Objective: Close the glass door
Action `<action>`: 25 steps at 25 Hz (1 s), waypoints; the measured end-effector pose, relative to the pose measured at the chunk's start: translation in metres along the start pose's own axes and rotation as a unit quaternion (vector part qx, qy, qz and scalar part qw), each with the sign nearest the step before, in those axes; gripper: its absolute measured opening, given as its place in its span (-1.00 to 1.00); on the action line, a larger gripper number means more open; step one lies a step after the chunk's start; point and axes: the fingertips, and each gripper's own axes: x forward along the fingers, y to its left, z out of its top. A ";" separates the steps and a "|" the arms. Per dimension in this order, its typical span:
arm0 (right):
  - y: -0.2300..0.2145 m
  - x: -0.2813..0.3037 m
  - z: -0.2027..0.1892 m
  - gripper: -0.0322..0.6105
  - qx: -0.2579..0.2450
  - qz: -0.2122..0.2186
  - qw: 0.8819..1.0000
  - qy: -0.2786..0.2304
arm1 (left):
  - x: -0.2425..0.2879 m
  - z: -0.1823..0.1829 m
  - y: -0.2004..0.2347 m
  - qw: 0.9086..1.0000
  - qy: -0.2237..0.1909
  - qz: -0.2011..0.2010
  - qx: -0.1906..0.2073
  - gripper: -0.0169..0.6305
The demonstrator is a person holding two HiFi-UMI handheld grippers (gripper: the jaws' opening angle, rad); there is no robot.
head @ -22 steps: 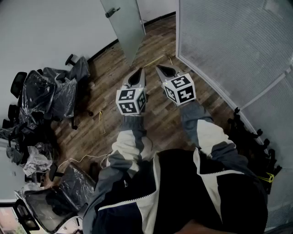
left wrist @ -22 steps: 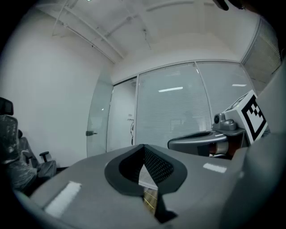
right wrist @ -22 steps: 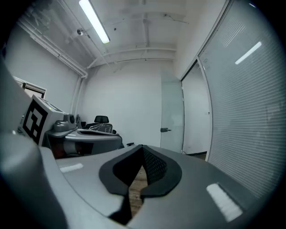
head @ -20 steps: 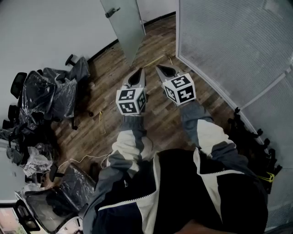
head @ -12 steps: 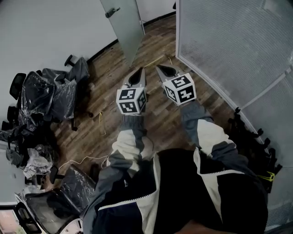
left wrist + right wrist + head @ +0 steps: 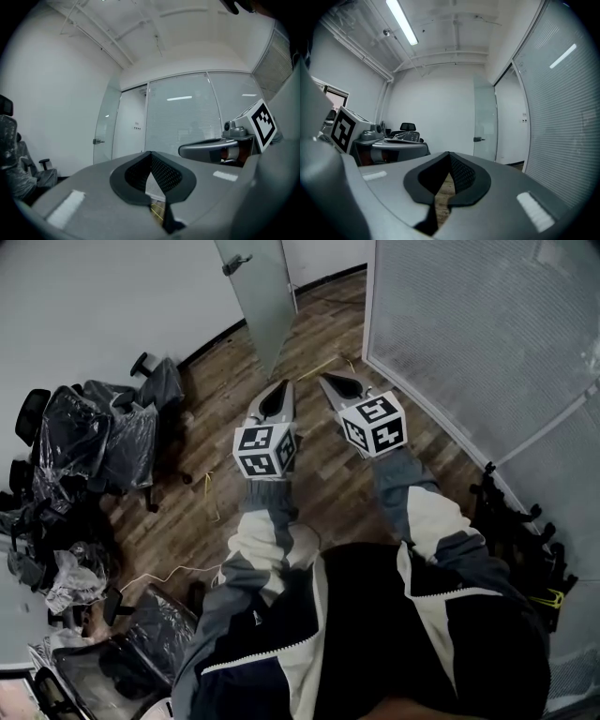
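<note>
**Item: glass door (image 6: 258,287), with handle (image 6: 237,261).** It is standing open at an angle ahead of both grippers and apart from them, beside the white wall.

**Left gripper (image 6: 283,385).** It is pointing level at the doorway. Its jaws are meeting at the tips with nothing between them.

**Right gripper (image 6: 328,381).** It is riding just beside the left, and its jaws are likewise pressed together and empty.

**Head view only.**
- Wood floor (image 6: 225,381).
- Plastic-wrapped office chairs (image 6: 103,442), crowding the left side.
- A yellow cable (image 6: 208,491), trailing across the boards.
- The person's grey-and-white sleeves (image 6: 267,540).

**Left gripper view only.**
- The open doorway behind the door.
- The frosted partition (image 6: 183,122), stretching away to the right (a ceiling light is reflecting in it).

**Right gripper view only.**
- A ceiling strip light (image 6: 401,21), glowing overhead.
- A black chair headrest (image 6: 407,127), showing beyond the left gripper's body.

**Print.** The marker cubes (image 6: 264,450) are showing black-and-white square patterns. The small marks on the wall beyond the door are too small to read.
</note>
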 end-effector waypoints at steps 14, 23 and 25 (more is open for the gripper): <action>0.076 0.101 -0.028 -0.88 -0.013 0.054 0.998 0.028 | -0.047 -0.043 0.119 0.999 0.007 0.039 -0.025 -0.94; 0.049 0.203 -0.051 -0.78 0.010 0.097 0.994 0.046 | -0.007 -0.070 0.196 0.994 0.029 0.084 -0.064 -0.94; 0.033 0.235 -0.049 -0.78 0.016 0.109 0.993 0.041 | 0.014 -0.069 0.219 0.992 0.029 0.095 -0.071 -0.94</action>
